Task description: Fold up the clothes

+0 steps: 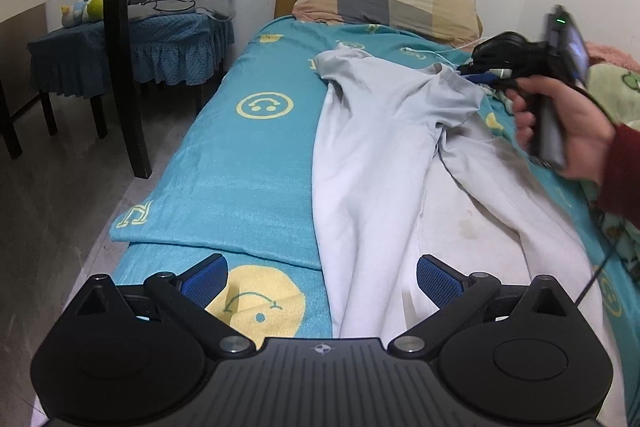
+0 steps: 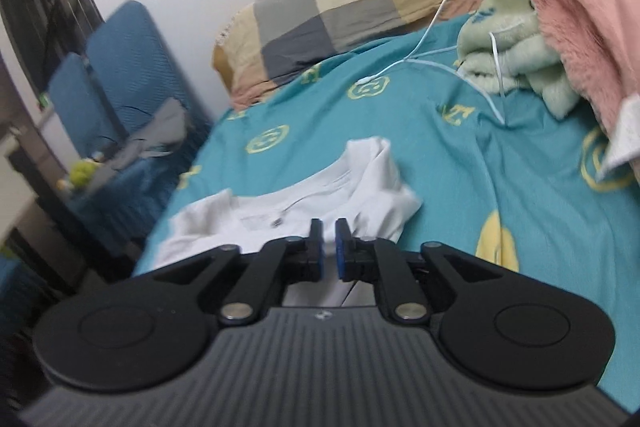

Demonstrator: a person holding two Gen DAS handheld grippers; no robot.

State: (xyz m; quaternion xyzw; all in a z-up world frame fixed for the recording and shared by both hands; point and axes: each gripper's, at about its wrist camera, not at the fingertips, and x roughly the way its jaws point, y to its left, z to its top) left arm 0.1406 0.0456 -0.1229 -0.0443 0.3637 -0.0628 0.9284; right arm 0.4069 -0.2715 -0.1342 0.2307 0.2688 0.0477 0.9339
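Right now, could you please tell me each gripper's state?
Left gripper: open, holding nothing, over the white T-shirt.
Right gripper: nearly shut; a grip on the shirt cannot be told.

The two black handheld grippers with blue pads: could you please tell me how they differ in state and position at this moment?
The left gripper has its blue pads spread wide and holds nothing; the right gripper has its pads nearly together, though whether they pinch cloth is unclear. The left gripper hovers over the near end of the white T-shirt; the right gripper is at the shirt's collar end. Both are above the teal smiley-print bedspread.
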